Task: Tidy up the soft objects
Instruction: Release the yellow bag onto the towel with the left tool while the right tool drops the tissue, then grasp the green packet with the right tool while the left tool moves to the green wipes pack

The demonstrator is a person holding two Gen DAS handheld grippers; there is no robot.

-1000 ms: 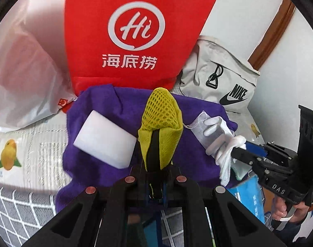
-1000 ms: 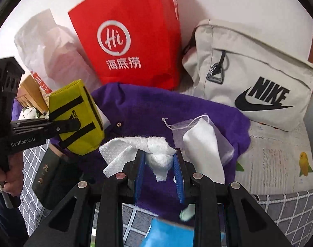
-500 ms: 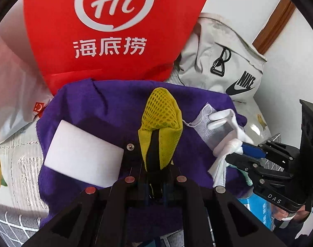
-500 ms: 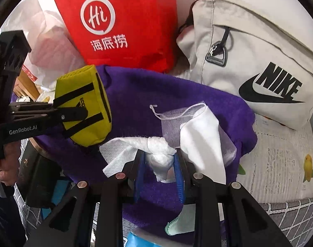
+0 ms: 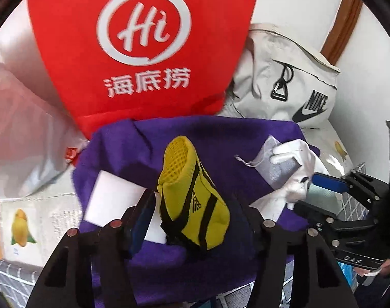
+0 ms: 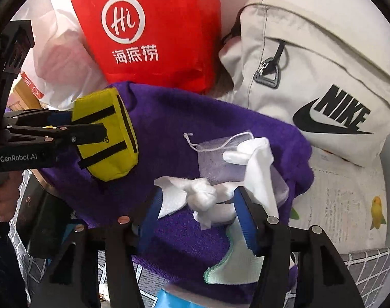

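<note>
Now both claws are opening over the purple towel (image 5: pixel 220 138): the left claw (image 5: pixel 192 210) lets go of the yellow pouch (image 5: pixel 192 195), the right claw (image 6: pixel 197 205) lets go of the white cloth (image 6: pixel 200 195)

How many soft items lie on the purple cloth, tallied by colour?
Yellow: 1, the pouch
White: 3, the sponge, the glove, the tissue
Translucent: 1, the mesh bag
Total: 5, on the purple cloth
</note>
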